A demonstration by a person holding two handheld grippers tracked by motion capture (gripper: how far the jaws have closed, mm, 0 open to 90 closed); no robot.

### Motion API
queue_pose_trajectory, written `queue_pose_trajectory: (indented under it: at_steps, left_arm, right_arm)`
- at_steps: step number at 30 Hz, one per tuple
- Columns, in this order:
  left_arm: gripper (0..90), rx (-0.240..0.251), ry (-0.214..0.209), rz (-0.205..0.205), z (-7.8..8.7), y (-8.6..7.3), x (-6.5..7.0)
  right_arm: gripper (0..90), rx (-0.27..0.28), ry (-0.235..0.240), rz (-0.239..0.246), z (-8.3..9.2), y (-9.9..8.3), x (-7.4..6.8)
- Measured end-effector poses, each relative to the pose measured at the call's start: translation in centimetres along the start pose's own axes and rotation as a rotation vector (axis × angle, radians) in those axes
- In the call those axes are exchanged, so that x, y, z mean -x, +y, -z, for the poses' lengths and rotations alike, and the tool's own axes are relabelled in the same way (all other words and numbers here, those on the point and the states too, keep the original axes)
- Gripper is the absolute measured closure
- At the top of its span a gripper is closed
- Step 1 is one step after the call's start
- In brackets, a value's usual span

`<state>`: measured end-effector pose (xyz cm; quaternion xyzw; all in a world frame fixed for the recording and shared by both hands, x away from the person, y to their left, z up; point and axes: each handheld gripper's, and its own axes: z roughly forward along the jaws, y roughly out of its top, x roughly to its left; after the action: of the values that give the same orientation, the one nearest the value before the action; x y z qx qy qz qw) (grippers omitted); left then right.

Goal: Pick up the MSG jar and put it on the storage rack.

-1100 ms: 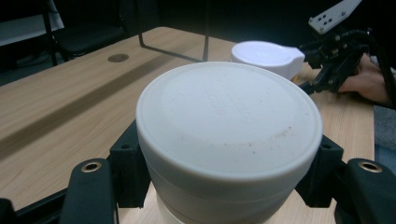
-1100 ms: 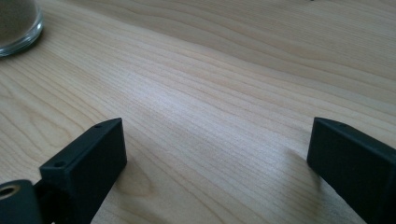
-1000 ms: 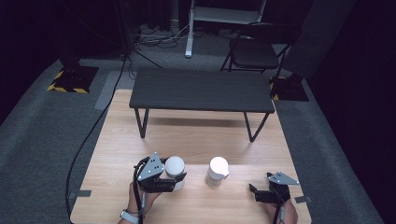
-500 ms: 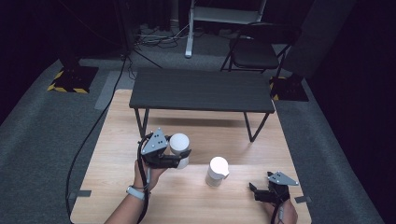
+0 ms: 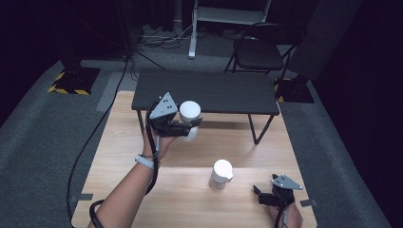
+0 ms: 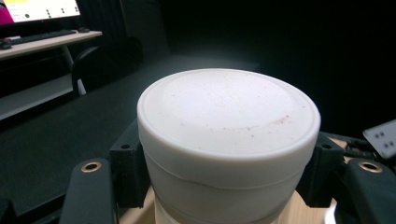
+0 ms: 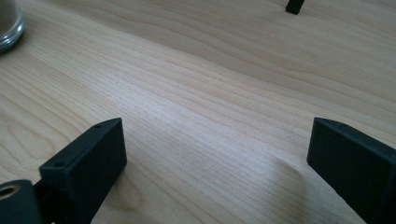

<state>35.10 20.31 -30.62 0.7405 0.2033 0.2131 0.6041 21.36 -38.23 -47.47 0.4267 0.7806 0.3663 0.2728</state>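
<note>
Two white jars: one (image 5: 189,119) clamped sideways in the raised left gripper (image 5: 187,126), one (image 5: 220,174) standing at its five o'clock; right gripper (image 5: 259,194) rests low, jaws apart, empty.

wooden table (image 5: 142,142) light grain | dark low bench (image 5: 209,91) across far edge | folding chair (image 5: 259,52) behind it | monitor (image 6: 39,9) on desk (image 6: 46,39)

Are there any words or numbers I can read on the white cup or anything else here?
None can be read.
The white cup in the left gripper: plain, no print.
The other cup on the table: plain too.
The monitor in the left gripper view: shows some marks, too small and blurred to read.
</note>
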Motion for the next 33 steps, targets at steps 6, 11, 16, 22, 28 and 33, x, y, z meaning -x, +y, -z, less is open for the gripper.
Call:
queue_pose_trajectory:
  at_steps: [6,11,16,22,28,33]
  left_arm:
    - [33.2,0.026,0.001,-0.014,-1.2,3.1,-1.1]
    - [33.2,0.018,0.037,-0.009,-2.4,4.8,-1.8]
    - [33.2,0.032,0.057,0.032,-3.8,5.8,-3.6]
    - [33.2,0.007,0.109,0.033,-6.1,7.2,-4.8]
    - [33.2,0.011,0.116,0.06,-7.9,6.9,-6.1]
    - [33.1,-0.013,0.162,0.075,-9.3,6.9,-6.3]
  right_arm:
    - [4.4,0.002,-0.004,0.003,0.0,0.0,-0.1]
    - [4.4,0.004,-0.007,0.003,0.0,0.0,-0.2]
    - [4.3,0.003,-0.011,0.007,0.0,0.0,-0.3]
    - [4.4,0.003,-0.014,0.008,0.0,0.0,-0.3]
    - [4.4,0.005,-0.015,0.009,0.0,0.0,-0.4]
    - [4.4,0.005,-0.016,0.012,0.0,0.0,-0.4]
